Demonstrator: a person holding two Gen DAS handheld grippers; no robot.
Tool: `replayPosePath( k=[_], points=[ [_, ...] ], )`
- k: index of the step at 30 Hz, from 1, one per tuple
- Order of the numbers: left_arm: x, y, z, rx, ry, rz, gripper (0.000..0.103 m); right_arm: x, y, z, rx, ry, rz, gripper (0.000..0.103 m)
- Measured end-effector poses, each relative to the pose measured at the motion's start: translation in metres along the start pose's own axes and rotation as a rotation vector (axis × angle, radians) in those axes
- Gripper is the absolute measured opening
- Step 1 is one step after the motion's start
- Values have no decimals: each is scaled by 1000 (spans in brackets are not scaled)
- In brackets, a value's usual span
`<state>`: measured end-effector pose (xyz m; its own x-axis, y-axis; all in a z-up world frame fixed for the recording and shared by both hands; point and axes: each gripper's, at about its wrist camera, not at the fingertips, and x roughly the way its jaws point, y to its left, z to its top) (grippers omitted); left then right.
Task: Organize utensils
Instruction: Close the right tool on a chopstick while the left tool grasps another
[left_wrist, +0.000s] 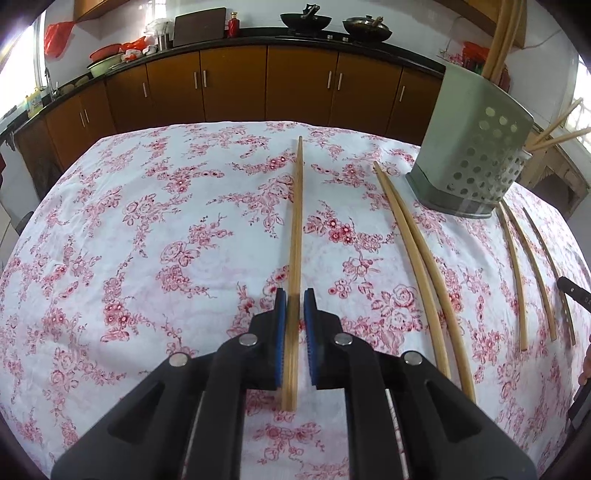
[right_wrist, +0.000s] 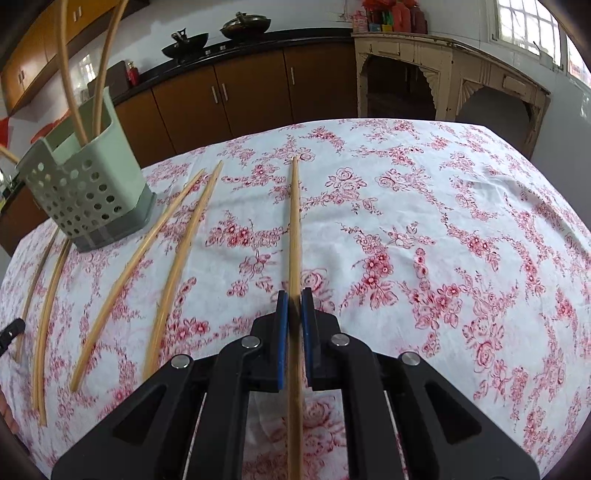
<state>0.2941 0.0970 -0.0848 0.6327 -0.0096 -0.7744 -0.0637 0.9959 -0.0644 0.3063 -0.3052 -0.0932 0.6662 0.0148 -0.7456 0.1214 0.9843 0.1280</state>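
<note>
Kitchen backdrop – brown cabinets under a dark counter, two woks on the stove. Floral cloth in pink and white covers the surface. Green perforated utensil holder stands upright on the cloth near the far edge, with chopsticks sticking out of its top and side.

Left gripper: jaws narrow, blue pads closed on a pair of chopsticks lying side by side, pointing away towards the far edge; whether the pair is off the cloth cannot be told. Right gripper: jaws nearly together, clamped on a single chopstick that runs straight ahead over the cloth.

Loose chopsticks on the cloth – a touching pair just beside the left gripper's pair, with far tips near the holder's base, and three more spread apart in front of the holder. In the right wrist view two of these lie between the holder and the held chopstick.
</note>
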Motion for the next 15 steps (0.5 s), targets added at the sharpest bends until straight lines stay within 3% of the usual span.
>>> replayPosePath(
  k=[7, 15],
  points=[
    [-3, -9, -5, 39, 5, 36, 10, -4, -2, -5, -6, 2, 11, 8],
    [-5, -9, -7, 49, 15, 27, 8, -14, -11, -5, 30, -24, 38, 8]
  ],
)
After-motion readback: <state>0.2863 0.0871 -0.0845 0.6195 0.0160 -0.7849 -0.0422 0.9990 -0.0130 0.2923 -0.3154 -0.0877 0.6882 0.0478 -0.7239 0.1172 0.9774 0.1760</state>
